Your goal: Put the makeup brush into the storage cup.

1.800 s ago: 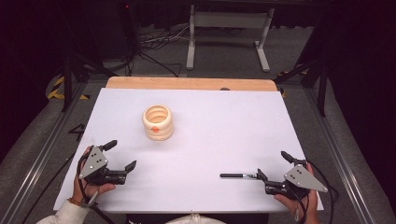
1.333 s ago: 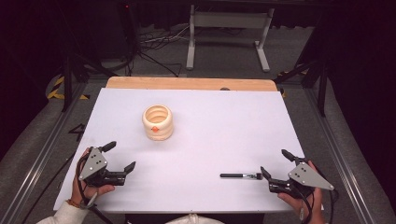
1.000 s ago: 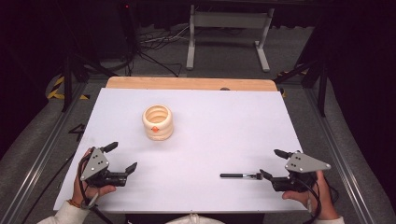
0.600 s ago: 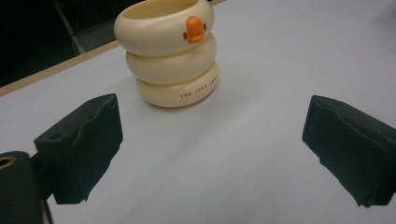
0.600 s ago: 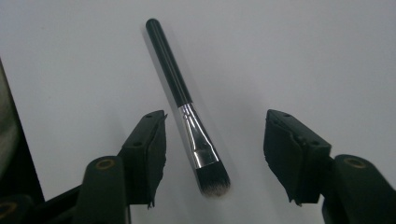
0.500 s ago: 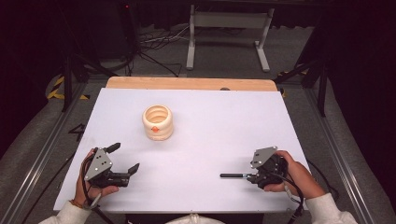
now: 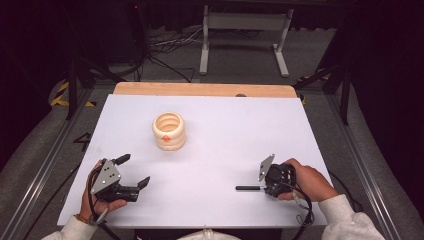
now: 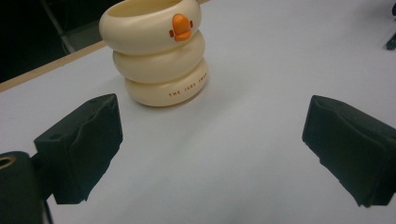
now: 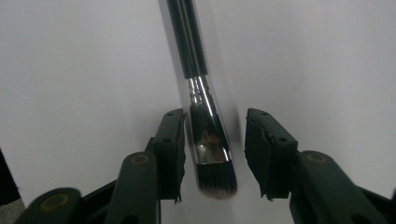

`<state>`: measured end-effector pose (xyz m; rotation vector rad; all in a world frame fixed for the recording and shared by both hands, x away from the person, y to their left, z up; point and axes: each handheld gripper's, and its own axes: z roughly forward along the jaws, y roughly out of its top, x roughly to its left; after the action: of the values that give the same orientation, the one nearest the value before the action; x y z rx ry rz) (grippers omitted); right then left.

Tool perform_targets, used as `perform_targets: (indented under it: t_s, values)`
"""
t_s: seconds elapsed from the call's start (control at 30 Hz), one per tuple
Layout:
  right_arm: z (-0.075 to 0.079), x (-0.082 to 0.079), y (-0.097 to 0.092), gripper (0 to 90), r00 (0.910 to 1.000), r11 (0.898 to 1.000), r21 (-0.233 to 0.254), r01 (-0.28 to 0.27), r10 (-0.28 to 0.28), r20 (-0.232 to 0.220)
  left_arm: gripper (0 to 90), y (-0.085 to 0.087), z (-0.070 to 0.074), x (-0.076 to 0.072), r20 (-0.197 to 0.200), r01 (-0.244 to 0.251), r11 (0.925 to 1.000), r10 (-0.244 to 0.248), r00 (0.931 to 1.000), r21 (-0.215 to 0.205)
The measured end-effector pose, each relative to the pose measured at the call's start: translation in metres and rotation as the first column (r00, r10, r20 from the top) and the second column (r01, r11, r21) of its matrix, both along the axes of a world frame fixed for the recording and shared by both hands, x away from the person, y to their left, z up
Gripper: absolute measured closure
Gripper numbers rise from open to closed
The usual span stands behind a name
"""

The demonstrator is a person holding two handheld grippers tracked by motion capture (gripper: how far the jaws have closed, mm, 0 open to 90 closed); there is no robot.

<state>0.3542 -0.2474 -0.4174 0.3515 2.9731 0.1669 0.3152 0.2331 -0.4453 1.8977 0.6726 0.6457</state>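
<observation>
A cream cup (image 7: 169, 131) shaped like three stacked rings, with an orange duck beak, stands left of the table's middle. It also shows in the left gripper view as the cup (image 8: 159, 51), ahead of the wide-open left gripper (image 8: 212, 144). That left gripper (image 7: 135, 169) rests near the front left, holding nothing. A black makeup brush (image 7: 248, 188) lies at the front right. The right gripper (image 7: 266, 187) is lowered over its bristle end. In the right gripper view the brush (image 9: 208, 135) lies between the jaws of the right gripper (image 9: 215, 116), open with small gaps either side.
The white table top (image 7: 240, 130) has a wooden strip (image 7: 200, 89) along its far edge. Beyond it stand a metal stand (image 7: 245, 30) and floor cables (image 7: 165, 45). Metal rails run along both sides of the table.
The right gripper has moved left from the table's right edge, turned, and come down over the brush's bristle end. The left gripper has barely shifted.
</observation>
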Motion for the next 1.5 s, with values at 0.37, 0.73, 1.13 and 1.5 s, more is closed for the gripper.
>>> perform_targets:
  t_s: [0.37, 0.73, 1.13, 1.5]
  values:
    - [-0.001, 0.002, 0.002, 75.4, 0.9981, 1.000, -0.001, -0.014, 0.014, -0.060, 7.3, 0.000, -0.001, 0.002, -0.019, -0.014, 0.9997, 0.014, 0.9997, 0.019]
    - [-0.001, -0.003, -0.006, 75.7, 0.9993, 0.998, 0.057, 0.023, -0.021, -0.030, 8.0, -0.002, -0.002, 0.002, -0.020, -0.011, 0.9996, 0.012, 0.9997, 0.027]
    - [0.002, -0.002, -0.006, 80.4, 0.9987, 0.996, 0.082, 0.030, -0.026, -0.043, 8.6, -0.002, 0.000, 0.002, -0.012, -0.003, 0.9996, 0.003, 0.9999, 0.027]
    - [-0.001, 0.000, -0.006, 74.8, 0.9989, 0.998, 0.059, 0.038, -0.036, -0.030, 8.9, -0.003, -0.001, 0.002, -0.015, 0.003, 0.9995, -0.002, 0.9999, 0.033]
